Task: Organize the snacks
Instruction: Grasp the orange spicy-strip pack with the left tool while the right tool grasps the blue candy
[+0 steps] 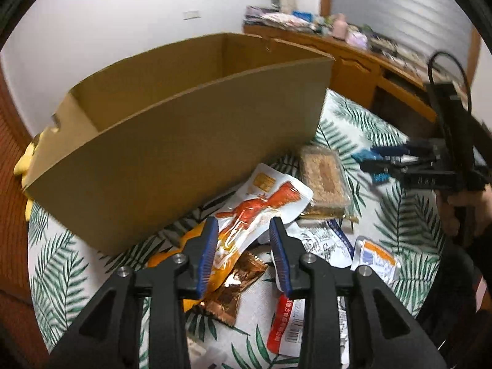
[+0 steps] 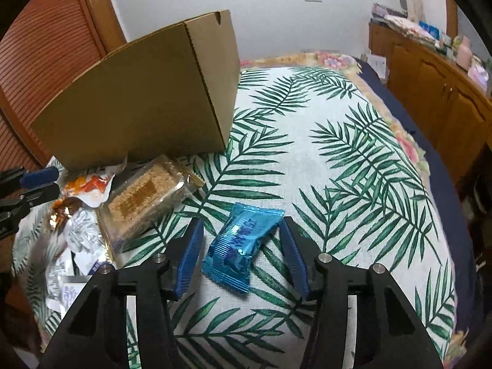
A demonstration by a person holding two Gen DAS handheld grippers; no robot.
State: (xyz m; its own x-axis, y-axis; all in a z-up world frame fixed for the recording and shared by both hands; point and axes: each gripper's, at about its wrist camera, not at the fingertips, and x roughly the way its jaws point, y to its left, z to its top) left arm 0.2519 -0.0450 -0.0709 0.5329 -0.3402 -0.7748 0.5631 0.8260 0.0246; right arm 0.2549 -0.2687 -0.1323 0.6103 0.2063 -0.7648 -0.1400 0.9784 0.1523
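Note:
An open cardboard box (image 1: pixel 184 138) stands on the leaf-print cloth (image 2: pixel 338 153), with a heap of snack packets at its foot. My left gripper (image 1: pixel 244 220) hangs open over the heap, and a white packet with a red lobster print (image 1: pixel 258 206) lies between its fingers. Beside it are a clear pack of brown cakes (image 1: pixel 323 178) and a copper foil wrapper (image 1: pixel 236 283). My right gripper (image 2: pixel 241 223) is open around a blue packet (image 2: pixel 243 246) lying flat on the cloth. Its right fingertip (image 2: pixel 284 227) touches the packet's corner, while the left pad stands apart.
Around the heap lie a red and white packet (image 1: pixel 286 329), a white packet with an orange label (image 1: pixel 375 258) and silver packets (image 2: pixel 83 236). A wooden dresser (image 2: pixel 430 92) runs along the right. A louvred wooden door (image 2: pixel 46 46) stands behind the box (image 2: pixel 138 101).

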